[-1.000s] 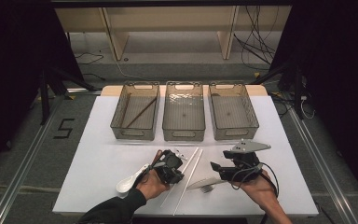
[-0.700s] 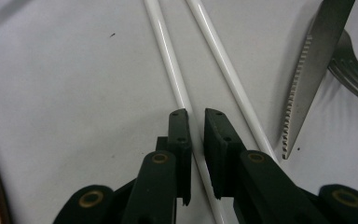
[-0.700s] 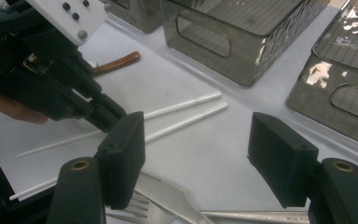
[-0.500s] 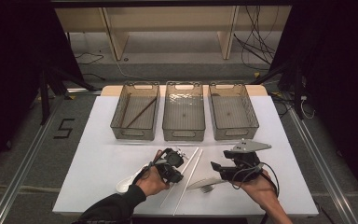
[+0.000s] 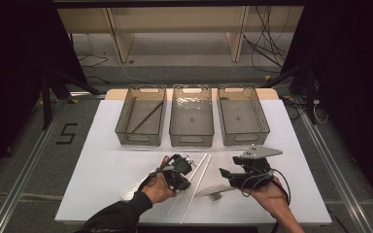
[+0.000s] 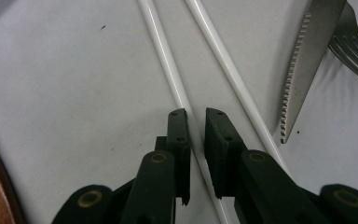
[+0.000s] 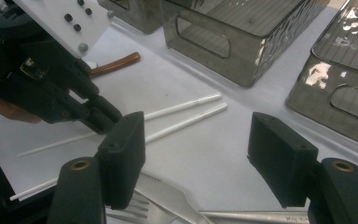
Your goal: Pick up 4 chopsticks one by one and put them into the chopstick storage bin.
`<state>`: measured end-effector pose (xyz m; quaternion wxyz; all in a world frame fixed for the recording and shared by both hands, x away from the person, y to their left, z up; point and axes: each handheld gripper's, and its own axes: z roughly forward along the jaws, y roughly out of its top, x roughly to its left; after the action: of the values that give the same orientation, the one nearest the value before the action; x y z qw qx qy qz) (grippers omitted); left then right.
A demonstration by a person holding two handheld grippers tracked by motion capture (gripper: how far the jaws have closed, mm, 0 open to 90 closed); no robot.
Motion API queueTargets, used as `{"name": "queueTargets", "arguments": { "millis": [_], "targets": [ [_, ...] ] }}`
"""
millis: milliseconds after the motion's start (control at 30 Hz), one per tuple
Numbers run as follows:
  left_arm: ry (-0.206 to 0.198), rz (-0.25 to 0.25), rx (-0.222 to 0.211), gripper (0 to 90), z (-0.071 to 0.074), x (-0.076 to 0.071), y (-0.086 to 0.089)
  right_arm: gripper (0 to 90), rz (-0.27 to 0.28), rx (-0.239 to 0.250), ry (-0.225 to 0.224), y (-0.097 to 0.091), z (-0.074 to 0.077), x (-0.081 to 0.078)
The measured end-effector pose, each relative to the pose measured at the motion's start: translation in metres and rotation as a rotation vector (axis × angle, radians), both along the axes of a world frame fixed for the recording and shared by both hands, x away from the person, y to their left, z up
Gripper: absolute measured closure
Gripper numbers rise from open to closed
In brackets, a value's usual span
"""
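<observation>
Two white chopsticks (image 6: pixel 214 56) lie on the surface (image 5: pixel 102 170); our left gripper (image 6: pixel 196 116) pinches one, ready to lift toward a bin (image 5: pixel 141 116). Our right gripper (image 7: pixel 198 140) waits spread.

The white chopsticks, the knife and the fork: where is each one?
White chopsticks (image 6: pixel 168 60): left gripper view, mid-shaft of the left stick.
Knife (image 6: pixel 303 65): left gripper view, middle of the serrated blade.
Fork (image 6: pixel 356 51): left gripper view, its tines.

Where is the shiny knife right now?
In the high view, the knife lies flat on the table's near side beside the fork, just right of the white chopsticks.
</observation>
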<state>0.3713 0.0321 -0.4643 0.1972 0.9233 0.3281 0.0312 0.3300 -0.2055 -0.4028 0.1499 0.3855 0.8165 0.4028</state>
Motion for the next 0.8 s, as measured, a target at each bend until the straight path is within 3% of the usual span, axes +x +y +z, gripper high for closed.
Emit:
{"name": "queueTargets", "arguments": {
  "millis": [200,233,267,300,367,400,467,533,800],
  "targets": [
    [0.016,-0.004,-0.003,80.1,0.0017,0.0021,-0.0010,37.5,-0.001,0.002,0.001,0.0001,0.0002,-0.0001],
    [0.004,-0.014,0.005,87.0,0.0062,0.0025,-0.0013,37.5,0.000,0.001,0.002,0.0000,0.0003,0.0000],
    [-0.004,-0.038,0.081,89.6,0.0002,0.0020,-0.0032,37.5,0.000,0.001,0.002,-0.0001,0.0003,0.0000],
    [-0.005,-0.030,0.062,89.5,-0.0014,0.0020,-0.0015,37.5,-0.003,0.003,0.002,-0.0001,0.0001,0.0001],
    [0.020,-0.023,0.066,88.9,0.0010,0.0027,-0.0025,37.6,-0.003,0.001,0.004,-0.0003,0.0004,0.0001],
    [0.004,-0.027,0.067,88.7,0.0002,0.0003,-0.0037,37.6,-0.004,0.005,0.001,-0.0003,0.0004,0.0002],
    [0.023,-0.020,0.047,88.7,0.0015,0.0030,-0.0020,37.6,-0.001,0.002,0.003,-0.0005,0.0004,0.0005],
    [0.015,-0.016,0.041,87.4,0.0026,0.0045,-0.0006,37.6,-0.003,0.006,0.003,-0.0013,-0.0005,0.0017],
    [0.046,-0.021,-0.017,66.5,0.0072,-0.0012,-0.0023,37.6,-0.008,0.005,0.002,-0.0031,-0.0004,0.0019]
  ]
}}
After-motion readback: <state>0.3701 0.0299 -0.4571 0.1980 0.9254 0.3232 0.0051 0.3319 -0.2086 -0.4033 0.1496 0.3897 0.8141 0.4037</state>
